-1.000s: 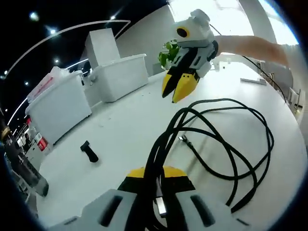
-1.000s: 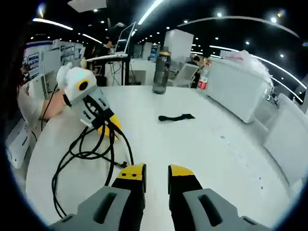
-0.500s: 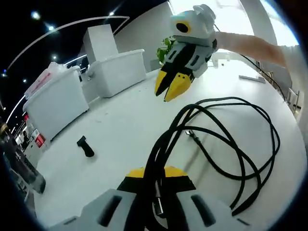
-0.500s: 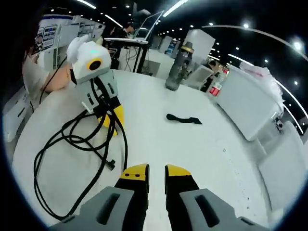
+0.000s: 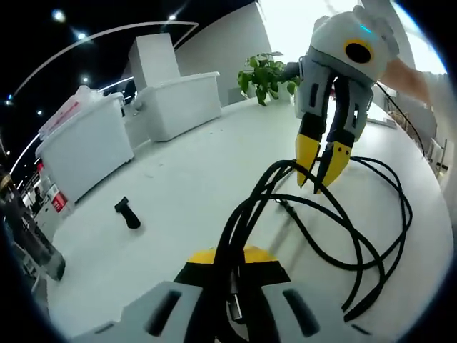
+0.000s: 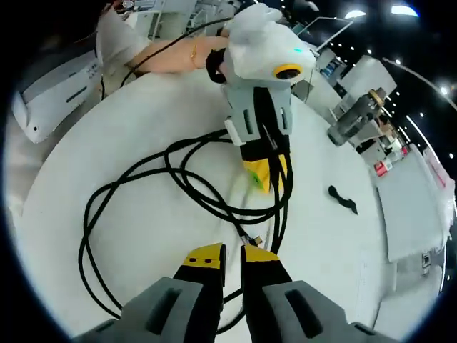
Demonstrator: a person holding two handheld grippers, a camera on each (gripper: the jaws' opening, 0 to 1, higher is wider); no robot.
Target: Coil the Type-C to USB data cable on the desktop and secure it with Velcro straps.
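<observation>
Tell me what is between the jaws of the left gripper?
Several strands of the black cable pass between the left gripper jaws; the pinched part is covered.

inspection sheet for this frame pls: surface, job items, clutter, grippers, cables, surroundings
Surface: white table, bare around the work.
Job's things: black cable in loose loops on the table; black strap lying apart from it.
Clutter: grey bottle near the table edge.
Grippers: left hand-held gripper shut on the cable bundle; right hand-held gripper open, tips down at the loops, one connector just ahead of it.
Cables: thin dark wire by the person's arm.
Surroundings: white bins, a plant.
</observation>
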